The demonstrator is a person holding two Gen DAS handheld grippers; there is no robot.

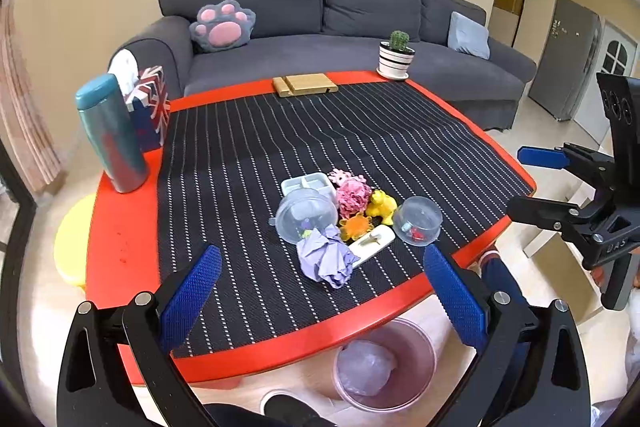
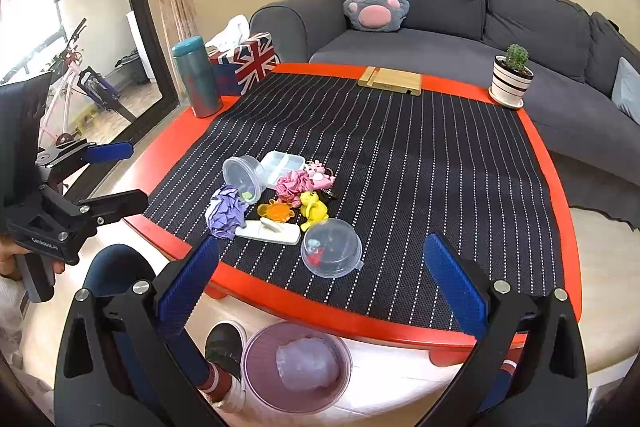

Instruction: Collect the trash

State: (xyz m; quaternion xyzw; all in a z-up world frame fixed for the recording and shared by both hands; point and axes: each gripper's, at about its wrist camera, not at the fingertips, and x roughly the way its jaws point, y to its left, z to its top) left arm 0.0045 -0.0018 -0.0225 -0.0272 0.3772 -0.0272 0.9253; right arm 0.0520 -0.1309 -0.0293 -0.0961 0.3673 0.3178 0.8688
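Observation:
A crumpled purple paper (image 1: 326,259) (image 2: 225,210) and a crumpled pink paper (image 1: 353,197) (image 2: 293,185) lie on the striped mat among clear plastic cups (image 1: 306,214) (image 2: 331,247) and small toys. A pink trash bin (image 1: 386,363) (image 2: 298,367) stands on the floor below the table's near edge, with a crumpled bag in it. My left gripper (image 1: 322,303) is open and empty above the table's near edge, just before the purple paper. My right gripper (image 2: 322,291) is open and empty near the front edge, by the domed cup. Each gripper shows in the other's view (image 1: 532,183) (image 2: 120,175).
A red table (image 1: 120,227) (image 2: 560,187) carries a teal bottle (image 1: 110,133) (image 2: 197,77), a Union Jack tissue box (image 1: 150,107) (image 2: 246,61), a wooden stand (image 1: 304,85) (image 2: 390,79) and a potted cactus (image 1: 396,55) (image 2: 512,75). A grey sofa (image 1: 320,27) stands behind. My shoe (image 2: 224,347) is beside the bin.

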